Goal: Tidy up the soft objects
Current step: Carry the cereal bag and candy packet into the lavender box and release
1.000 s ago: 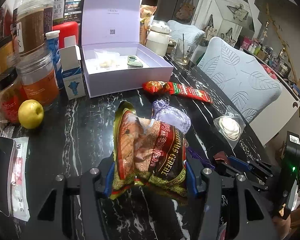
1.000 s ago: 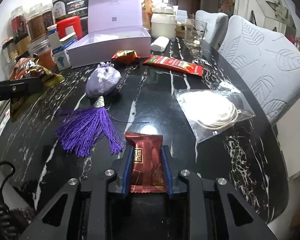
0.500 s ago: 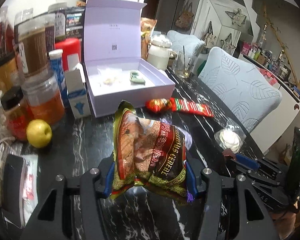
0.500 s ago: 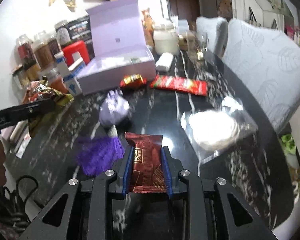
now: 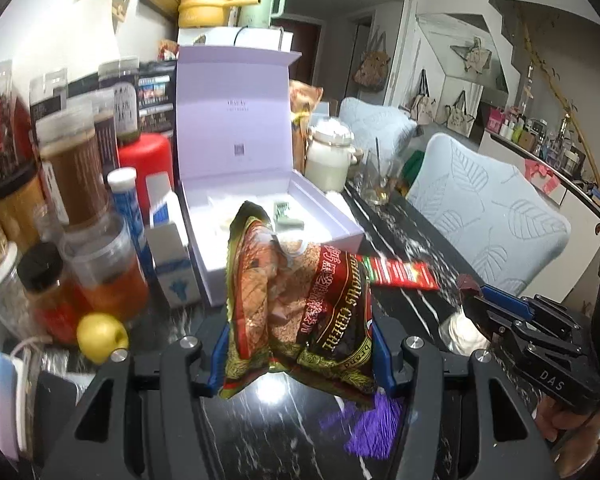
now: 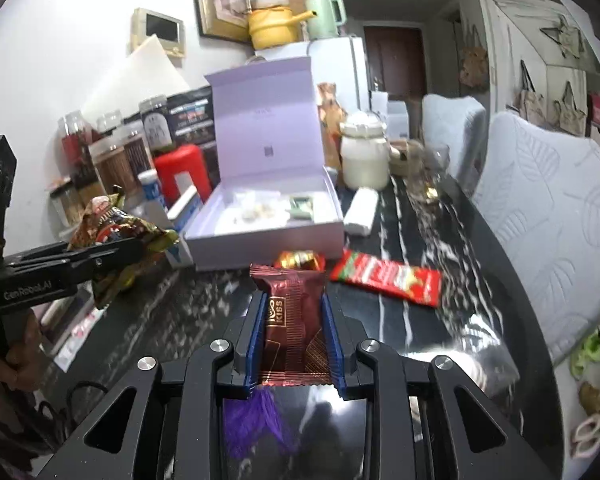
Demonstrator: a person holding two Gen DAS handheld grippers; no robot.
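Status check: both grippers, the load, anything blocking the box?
Left gripper shut on cereal bag. Right gripper shut on brown snack packet. Purple box open ahead; red wrapper lies beside it.

The left gripper (image 5: pixel 300 354) is built of matte black angular links with round silver screws, and its fingers (image 5: pixel 382 354) carry blue ribbed pads. The right gripper (image 6: pixel 293 344) has the same black frame, silver screws and blue pads. On the side bodies white letters read "DAS" and "GenRobot.AI", and bare skin of the left hand (image 6: pixel 14 360) shows.
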